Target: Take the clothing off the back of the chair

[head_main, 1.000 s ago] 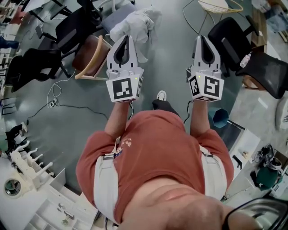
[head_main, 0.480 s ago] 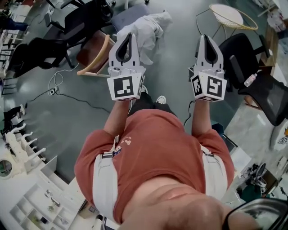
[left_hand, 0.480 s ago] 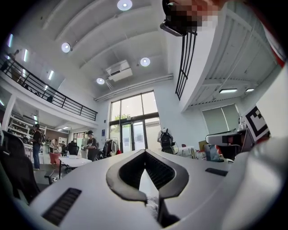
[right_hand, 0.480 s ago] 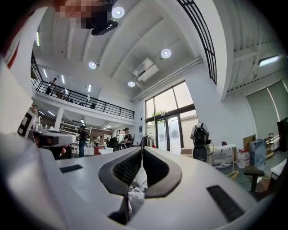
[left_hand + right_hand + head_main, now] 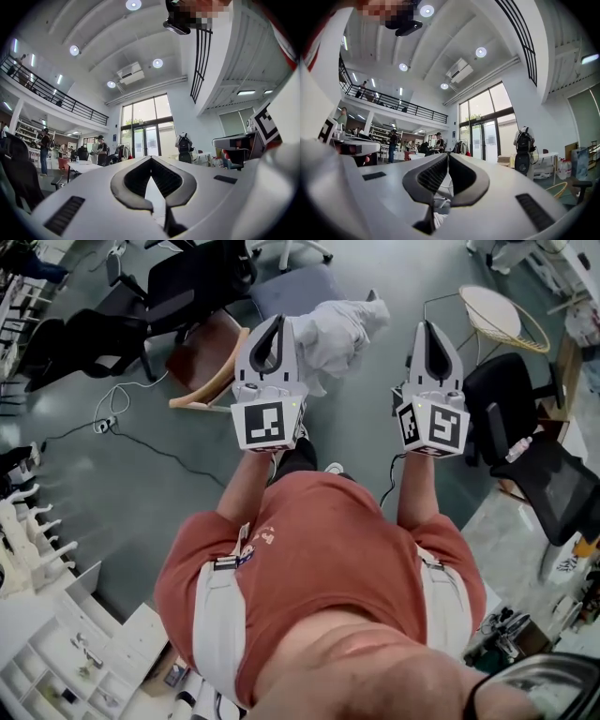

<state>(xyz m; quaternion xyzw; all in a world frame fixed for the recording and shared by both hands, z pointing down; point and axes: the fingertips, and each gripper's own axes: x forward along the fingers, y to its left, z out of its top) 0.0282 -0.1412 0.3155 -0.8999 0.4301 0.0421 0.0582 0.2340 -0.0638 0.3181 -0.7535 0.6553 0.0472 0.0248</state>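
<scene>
No readable text, labels, numbers or signs anywhere in view

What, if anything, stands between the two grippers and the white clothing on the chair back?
Nothing visible does. In the head view the white clothing lies just ahead of the left gripper and the right gripper, with only floor showing between. Both grippers are shut and empty.

A large open-plan office hall, with office chairs [image 5: 202, 273], a mezzanine railing [image 5: 56, 96] and tall glass doors [image 5: 145, 140].
</scene>
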